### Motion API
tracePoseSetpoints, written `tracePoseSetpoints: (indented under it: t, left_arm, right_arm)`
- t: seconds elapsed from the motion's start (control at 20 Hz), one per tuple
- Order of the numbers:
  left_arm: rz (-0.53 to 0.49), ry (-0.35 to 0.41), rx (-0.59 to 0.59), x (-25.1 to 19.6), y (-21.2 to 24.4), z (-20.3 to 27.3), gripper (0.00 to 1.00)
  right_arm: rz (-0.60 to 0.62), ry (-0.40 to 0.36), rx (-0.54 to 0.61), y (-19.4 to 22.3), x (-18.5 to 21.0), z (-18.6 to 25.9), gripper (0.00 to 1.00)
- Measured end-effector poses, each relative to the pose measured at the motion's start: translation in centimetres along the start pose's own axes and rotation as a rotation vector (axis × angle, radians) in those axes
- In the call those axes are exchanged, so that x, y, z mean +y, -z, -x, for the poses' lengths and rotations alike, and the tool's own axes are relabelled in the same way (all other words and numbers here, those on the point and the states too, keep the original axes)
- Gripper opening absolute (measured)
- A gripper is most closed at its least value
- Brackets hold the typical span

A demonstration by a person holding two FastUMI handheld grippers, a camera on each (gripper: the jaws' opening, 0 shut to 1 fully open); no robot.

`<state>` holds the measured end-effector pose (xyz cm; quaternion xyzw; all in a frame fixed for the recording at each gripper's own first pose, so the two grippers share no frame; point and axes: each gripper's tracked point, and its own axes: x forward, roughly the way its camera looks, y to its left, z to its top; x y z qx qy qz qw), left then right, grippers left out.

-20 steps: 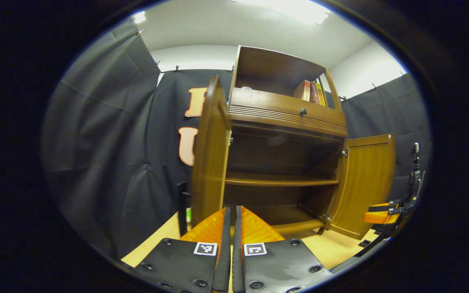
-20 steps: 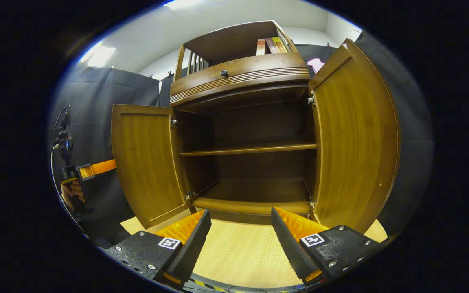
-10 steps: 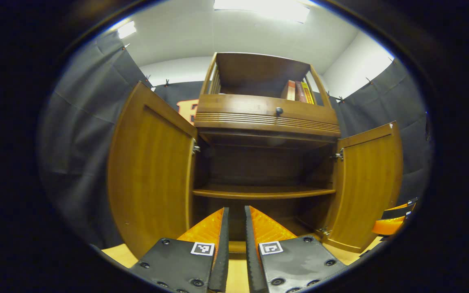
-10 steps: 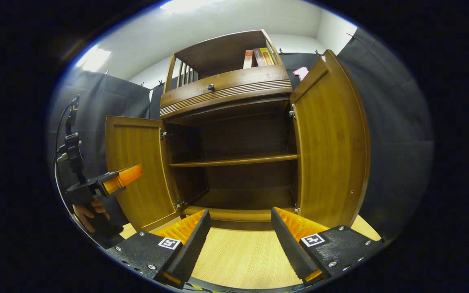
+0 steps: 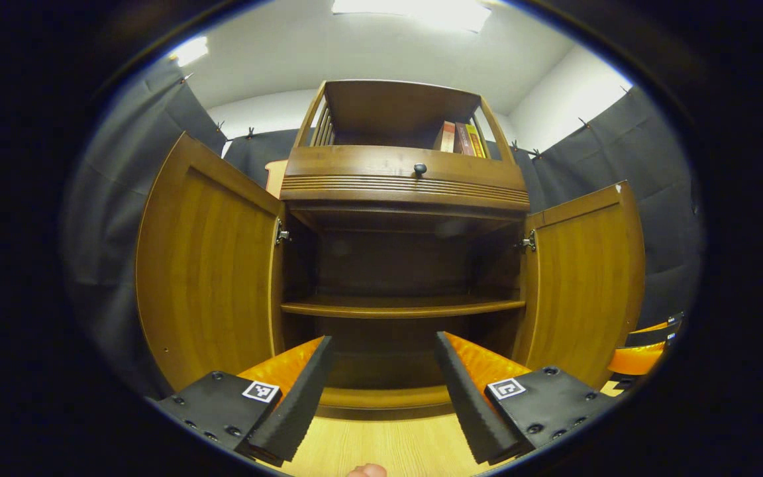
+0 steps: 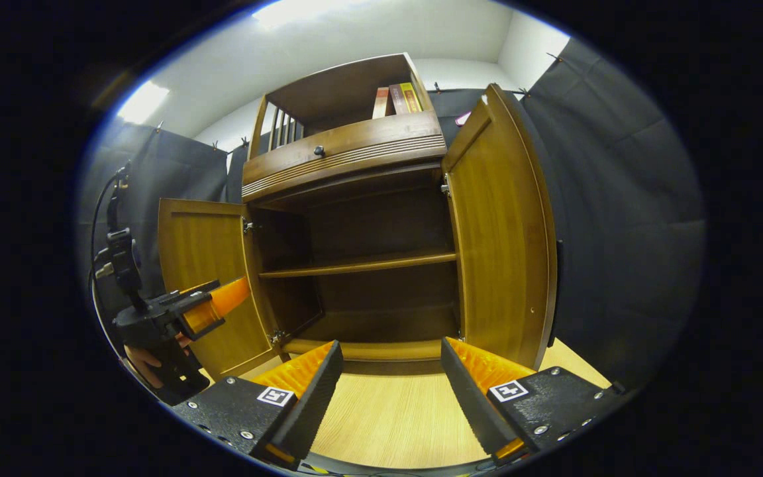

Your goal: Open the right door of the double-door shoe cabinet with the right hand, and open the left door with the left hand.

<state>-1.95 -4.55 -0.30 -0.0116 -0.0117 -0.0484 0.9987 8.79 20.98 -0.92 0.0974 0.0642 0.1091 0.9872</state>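
Since a second ago the left gripper [image 5: 381, 381] has spread its fingers from almost touching to wide apart, and its view has swung round to face the shoe cabinet [image 5: 405, 192] squarely. Nothing sits between those fingers now. In the left gripper view the left door [image 5: 206, 265] stands swung out at about 9 o'clock and the right door [image 5: 583, 271] at about 3 o'clock, both hanging open on their hinges. Between them the inside is bare — one shelf [image 5: 401, 306] runs across the middle. Above the doors is a drawer front with a small dark knob [image 5: 420, 169], and at 12 o'clock an open top compartment holds a few books [image 5: 459, 138].

In the right gripper view the right gripper [image 6: 391, 384] also has its fingers spread wide, holding nothing, over the pale wooden floor [image 6: 388, 417]. From here the right door stands close by at 2 o'clock and the left door farther off at 9 o'clock. At 8 o'clock the other gripper shows just in front of the left door — whether it touches the door I cannot tell — with a hand [image 6: 150, 358] wrapped round its handle. At 4 o'clock in the left gripper view, part of the right gripper peeks past the right door.
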Motion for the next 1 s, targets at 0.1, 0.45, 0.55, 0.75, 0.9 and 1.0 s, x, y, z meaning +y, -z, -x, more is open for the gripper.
tracePoseSetpoints:
  t: [0.1, 0.45, 0.55, 0.75, 0.9, 1.0]
  left_arm:
    - [-0.011, 0.001, -0.010, -0.2, -0.2, 0.0, 1.00]
    - [-0.011, -0.009, 0.004, 0.2, 0.4, 0.3, 1.00]
    - [-0.019, -0.021, 0.009, 0.7, 0.6, 0.5, 1.00]
    - [-0.013, -0.021, 0.014, 1.2, 0.7, 0.6, 1.00]
    - [-0.016, -0.025, 0.018, 1.5, 0.8, 0.6, 1.00]
    - [-0.018, -0.031, 0.007, 1.7, 0.5, 0.6, 1.00]
  right_arm:
    - [0.000, -0.005, 0.007, 0.5, 0.1, -0.2, 0.92]
    - [0.015, -0.015, 0.023, 1.1, 0.4, -0.5, 0.92]
    - [0.011, -0.016, 0.025, 1.3, 0.4, -0.5, 0.92]
    - [0.017, -0.016, 0.030, 1.5, 0.7, -0.6, 0.92]
    - [0.018, -0.019, 0.030, 1.5, 1.0, -0.7, 0.92]
    - [0.019, -0.017, 0.028, 1.4, 1.1, -0.9, 0.92]
